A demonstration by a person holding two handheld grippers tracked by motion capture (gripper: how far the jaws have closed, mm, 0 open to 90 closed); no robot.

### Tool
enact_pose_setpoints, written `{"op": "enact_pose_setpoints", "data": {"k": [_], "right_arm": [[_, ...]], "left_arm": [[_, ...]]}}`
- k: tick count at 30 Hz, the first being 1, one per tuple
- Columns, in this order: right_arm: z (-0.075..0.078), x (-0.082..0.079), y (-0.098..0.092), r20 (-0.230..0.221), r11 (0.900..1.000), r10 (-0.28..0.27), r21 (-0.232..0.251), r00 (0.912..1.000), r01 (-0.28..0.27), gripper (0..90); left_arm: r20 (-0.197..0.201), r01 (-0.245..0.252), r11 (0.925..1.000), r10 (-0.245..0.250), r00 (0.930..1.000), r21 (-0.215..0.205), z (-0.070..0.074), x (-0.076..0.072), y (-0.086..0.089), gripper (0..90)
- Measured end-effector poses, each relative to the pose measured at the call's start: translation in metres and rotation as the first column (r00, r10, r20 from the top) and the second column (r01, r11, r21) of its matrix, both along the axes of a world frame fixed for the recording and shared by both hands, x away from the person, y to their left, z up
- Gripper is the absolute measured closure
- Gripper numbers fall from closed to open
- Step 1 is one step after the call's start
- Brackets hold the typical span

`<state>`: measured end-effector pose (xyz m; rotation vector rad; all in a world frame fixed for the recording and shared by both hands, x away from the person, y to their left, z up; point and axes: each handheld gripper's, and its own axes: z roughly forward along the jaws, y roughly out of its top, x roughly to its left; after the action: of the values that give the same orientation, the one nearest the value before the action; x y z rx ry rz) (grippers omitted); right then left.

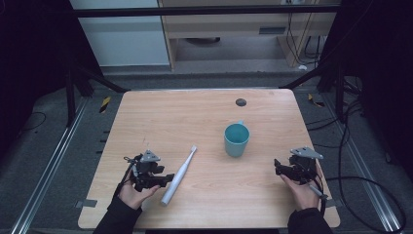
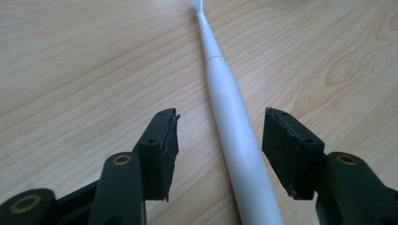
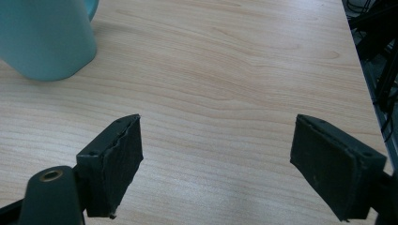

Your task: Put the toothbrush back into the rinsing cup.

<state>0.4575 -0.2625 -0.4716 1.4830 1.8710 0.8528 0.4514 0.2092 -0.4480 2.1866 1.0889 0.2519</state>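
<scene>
The white electric toothbrush [image 1: 179,175] lies flat on the wooden table [image 1: 204,112], at about 7 o'clock from the table's middle, its brush head pointing toward 1 o'clock and its butt end nearest me. I judge the work barely begun: nothing is lifted, and the grab, the carry and whatever I do at the cup are all left.

My left gripper [image 1: 165,179] sits just at 9 o'clock of the handle's lower part. Its 2 pads are spread with the handle between them, a gap on each side, so they pinch nothing yet.

The teal cup [image 1: 236,139] stands upright and looks empty, at about 2 o'clock from the toothbrush and well apart from it. My right gripper [image 1: 278,167] waits at about 4 o'clock from the cup, fingers spread wide over bare wood.

The left gripper view gives what the high view cannot: the handle [image 2: 237,140] runs between my pads [image 2: 162,154], a little nearer the right-hand one. The right gripper view [image 3: 218,164] catches the cup's base [image 3: 44,42] at 10 o'clock. The high view alone shows the cup's inside and both hands together
</scene>
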Motion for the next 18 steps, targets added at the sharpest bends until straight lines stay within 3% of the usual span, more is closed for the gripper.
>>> {"op": "enact_pose_setpoints", "data": {"k": [6,18], "right_arm": [[-0.001,0.000,0.001,-0.012,1.000,0.007,-0.004,0.9999,-0.007,17.2],[-0.001,0.001,0.002,-0.024,1.000,0.011,-0.017,0.9996,-0.011,17.7]], "left_arm": [[-0.038,0.045,0.9983,-0.043,0.9983,0.036,-0.003,0.000,-0.007,47.3],[-0.114,0.073,0.9932,-0.063,0.9915,0.090,-0.011,0.002,-0.017,49.5]]}}
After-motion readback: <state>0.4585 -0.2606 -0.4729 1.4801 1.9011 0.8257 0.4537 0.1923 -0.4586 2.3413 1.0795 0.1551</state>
